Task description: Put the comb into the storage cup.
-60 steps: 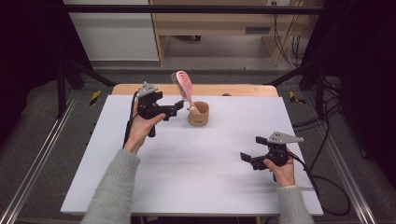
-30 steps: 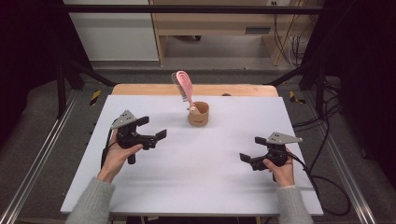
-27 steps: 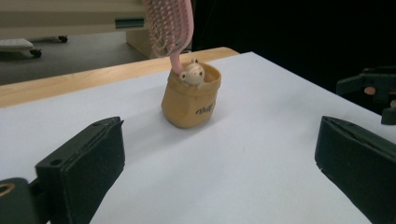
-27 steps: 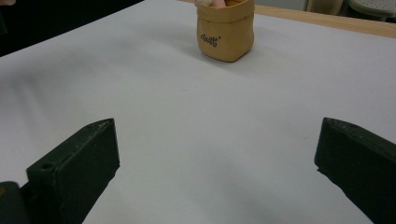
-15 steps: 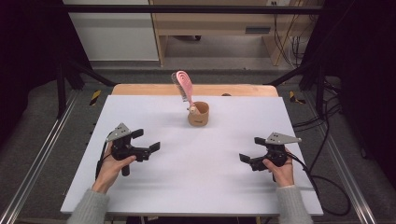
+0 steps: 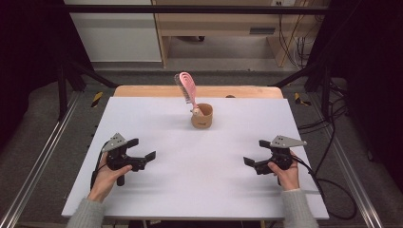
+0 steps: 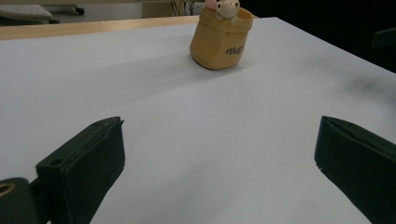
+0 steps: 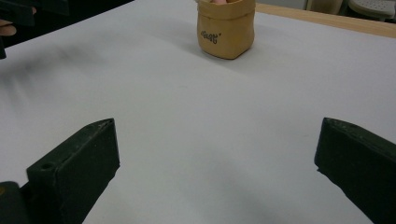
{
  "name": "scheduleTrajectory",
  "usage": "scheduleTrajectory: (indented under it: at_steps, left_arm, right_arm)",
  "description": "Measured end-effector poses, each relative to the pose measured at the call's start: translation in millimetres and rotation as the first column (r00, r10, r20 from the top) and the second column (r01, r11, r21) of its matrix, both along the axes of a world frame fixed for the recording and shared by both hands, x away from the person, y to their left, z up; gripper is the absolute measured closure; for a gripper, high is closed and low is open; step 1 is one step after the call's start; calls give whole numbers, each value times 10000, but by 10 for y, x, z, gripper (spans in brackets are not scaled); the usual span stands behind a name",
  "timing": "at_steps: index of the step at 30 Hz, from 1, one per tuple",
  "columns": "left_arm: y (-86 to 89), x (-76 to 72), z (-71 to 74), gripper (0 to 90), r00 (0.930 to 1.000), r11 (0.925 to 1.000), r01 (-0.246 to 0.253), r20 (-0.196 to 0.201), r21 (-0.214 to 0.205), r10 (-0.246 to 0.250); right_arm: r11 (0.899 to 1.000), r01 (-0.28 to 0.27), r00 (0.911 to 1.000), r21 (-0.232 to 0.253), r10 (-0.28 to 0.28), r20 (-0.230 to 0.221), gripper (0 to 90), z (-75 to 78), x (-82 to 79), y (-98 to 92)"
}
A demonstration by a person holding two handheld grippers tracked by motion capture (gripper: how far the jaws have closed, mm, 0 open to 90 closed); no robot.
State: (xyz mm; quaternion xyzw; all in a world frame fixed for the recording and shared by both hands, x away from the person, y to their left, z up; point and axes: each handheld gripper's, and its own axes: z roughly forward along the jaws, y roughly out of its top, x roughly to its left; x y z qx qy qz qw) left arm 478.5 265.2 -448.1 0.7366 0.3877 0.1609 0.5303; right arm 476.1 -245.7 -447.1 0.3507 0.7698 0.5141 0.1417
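A small tan cup (image 6: 201,117) stands upright on the white worktop (image 6: 199,190), near the middle of its far edge, and a pink brush (image 6: 187,90) sticks up out of it, leaning toward the far left. A little pale figure (image 7: 227,6) sits at the cup's rim, and the cup's side carries dark lettering. The left gripper (image 6: 141,152) rests low over the worktop near the left edge, toward the near left corner, held in the person's left hand (image 6: 108,176), with its 2 jaws spread wide apart and nothing between them. The right gripper (image 6: 252,162) sits near the right edge, toward the near right corner, in the right hand (image 6: 287,175), its 2 jaws likewise wide apart and holding nothing. Both grippers are well apart from the cup and from each other, each pointing inward toward the middle; in both gripper views the cup shows far ahead past the jaws, with bare white surface between and nothing standing in the way. A strip of wooden tabletop (image 6: 142,90) shows beyond the far edge. Cables (image 6: 328,180) trail from the right gripper off the right edge, and a metal rail (image 6: 43,156) runs along the left side of the worktop
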Motion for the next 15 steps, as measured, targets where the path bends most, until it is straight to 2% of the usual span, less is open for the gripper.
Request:
scheduleTrajectory:
  at_steps: [8, 15]
  left_arm:
    - [149, -48, -94, 18, 9994, 9991, -330, -117, 247, 333]
    - [214, -93, -110, 18, 9986, 9979, -501, -133, 420, 507]
  right_arm:
    - [10000, -56, 10000, -25, 56, -31, 6, -6, -3, 5]
    - [9999, -61, 10000, -84, 60, -40, 5, -19, 2, 15]
